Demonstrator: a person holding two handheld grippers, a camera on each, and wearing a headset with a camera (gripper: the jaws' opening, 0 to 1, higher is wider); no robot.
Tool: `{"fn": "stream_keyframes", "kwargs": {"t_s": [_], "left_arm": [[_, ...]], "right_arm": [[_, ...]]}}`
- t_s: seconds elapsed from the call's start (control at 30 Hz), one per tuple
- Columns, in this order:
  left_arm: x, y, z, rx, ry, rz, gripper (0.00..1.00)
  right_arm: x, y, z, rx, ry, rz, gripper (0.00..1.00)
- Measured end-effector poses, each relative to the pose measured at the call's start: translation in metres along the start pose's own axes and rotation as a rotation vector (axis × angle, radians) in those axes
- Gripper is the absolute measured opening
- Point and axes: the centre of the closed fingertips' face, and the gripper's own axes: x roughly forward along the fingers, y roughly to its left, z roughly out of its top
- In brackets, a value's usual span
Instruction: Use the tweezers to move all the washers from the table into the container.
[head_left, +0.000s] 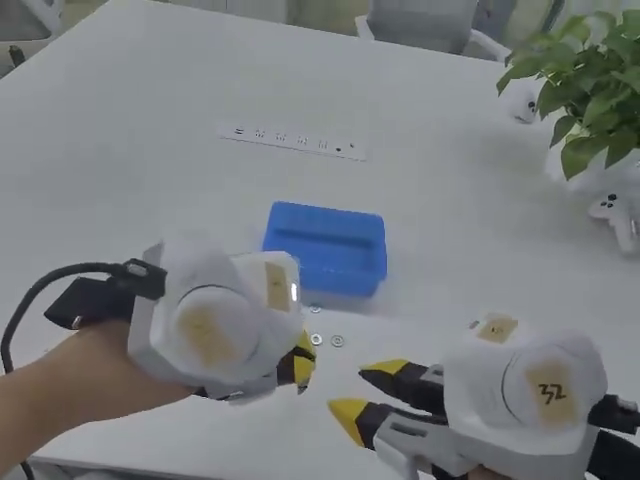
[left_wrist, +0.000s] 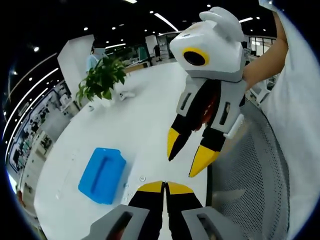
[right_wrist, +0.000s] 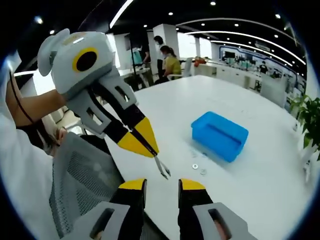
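1. Table (head_left: 450, 200): white, hard and smooth. I expect flat parts to sit flush on it, with little room to get under them.
2. Container (head_left: 325, 245): an open blue rectangular tray at mid-table, just beyond the washers. I can't tell from here whether anything is in it.
3. Left gripper (head_left: 302, 362): jaws pressed together on the tweezers. It hovers over the near edge of the table, just short of the washers.
4. Right gripper (head_left: 365, 392): jaws spread and holding nothing. It sits beside the left one at the near edge.
5. Tweezers (right_wrist: 160, 165): a thin metal pair sticking out past the left gripper's yellow tips, angled down at the table. The tines are too small for me to say whether they are spread or squeezed. I see nothing between them.
6. Washers (head_left: 338, 341): at least three small metal rings lying flat on the table, between the grippers and the container's near wall.
   - Handling, my call: light, stiff, thin and slick.
   - Hold: one tine through the hole and one outside, pinching the ring wall.
   - Squeeze gently, since too much force will likely make a washer skate or flick away.
7. Writing: the round sticker on the right gripper's body reads "32". The markings on the power strip (head_left: 295, 140) are unreadable.
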Motion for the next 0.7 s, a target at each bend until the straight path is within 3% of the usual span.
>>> {"fn": "stream_keyframes", "kwargs": {"t_s": [0.33, 0.7], "left_arm": [[-0.025, -0.013, 0.034, 0.067, -0.055, -0.046, 0.00], [-0.037, -0.017, 0.050, 0.091, -0.075, -0.080, 0.00]], "right_arm": [[-0.001, 0.010, 0.019, -0.133, -0.007, 0.079, 0.21], [-0.002, 0.022, 0.026, -0.195, -0.016, 0.139, 0.10]]}}
